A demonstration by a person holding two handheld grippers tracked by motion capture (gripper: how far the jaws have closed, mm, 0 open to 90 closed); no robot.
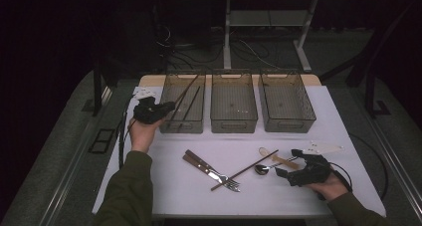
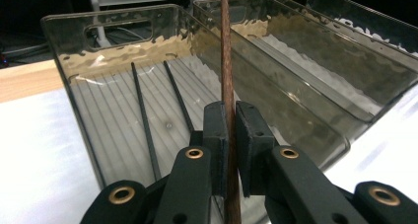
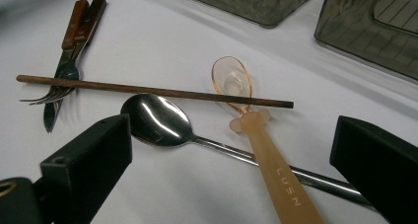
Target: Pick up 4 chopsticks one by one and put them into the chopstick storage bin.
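Chopstick [image 2: 227, 81] was clamped between the left gripper's [image 2: 231, 135] pads, held over the left bin [image 1: 169, 127] at roughly ten o'clock on the table [image 1: 174, 196], evidently for dropping beside the two dark chopsticks [image 2: 145, 130] already inside. Right gripper [image 3: 231, 155] stood wide open and empty at four o'clock, poised over remaining cutlery. Second brown chopstick [image 3: 148, 91] lay across the plastic spoon [image 3: 261, 150] and fork [image 3: 49, 93], beside a metal spoon [image 3: 157, 120] and knife [image 3: 64, 66]; that overlap would hinder a clean pick. Middle bin [image 1: 234, 106] and right bin [image 1: 287, 104] looked empty.
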